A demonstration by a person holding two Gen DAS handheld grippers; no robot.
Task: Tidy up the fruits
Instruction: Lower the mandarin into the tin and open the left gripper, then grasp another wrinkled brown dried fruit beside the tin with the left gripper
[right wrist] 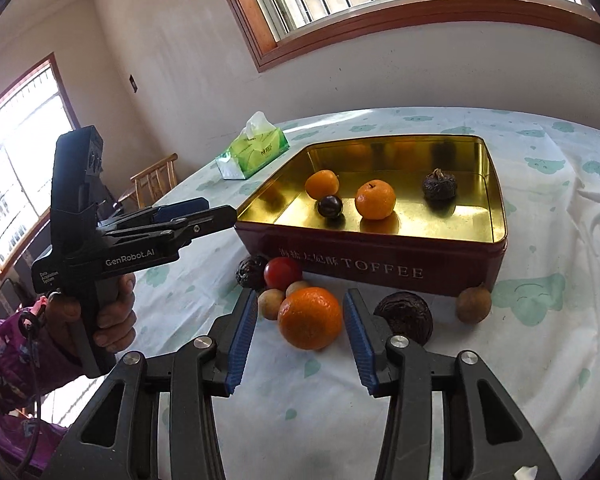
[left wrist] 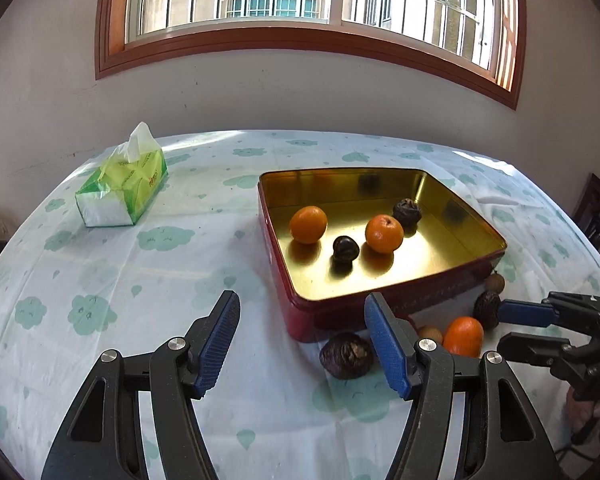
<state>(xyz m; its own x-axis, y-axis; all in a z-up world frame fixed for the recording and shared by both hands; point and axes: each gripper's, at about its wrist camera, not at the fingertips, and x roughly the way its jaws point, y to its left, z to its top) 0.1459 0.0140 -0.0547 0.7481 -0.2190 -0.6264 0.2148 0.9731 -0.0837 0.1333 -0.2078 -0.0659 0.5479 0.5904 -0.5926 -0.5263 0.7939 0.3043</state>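
Orange tangerine (right wrist: 309, 317) sits between open right gripper (right wrist: 300, 334) pads, ungripped; left gripper (left wrist: 302, 344) open, empty; off-centre squeeze risks roll-away.

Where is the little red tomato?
In the right wrist view, the red tomato sits on the table just in front of the toffee tin, near its left end, between a dark wrinkly fruit and the big orange.

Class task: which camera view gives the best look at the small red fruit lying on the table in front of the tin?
The right wrist view: the red fruit sits unobstructed before the tin. The left wrist view does not show it.
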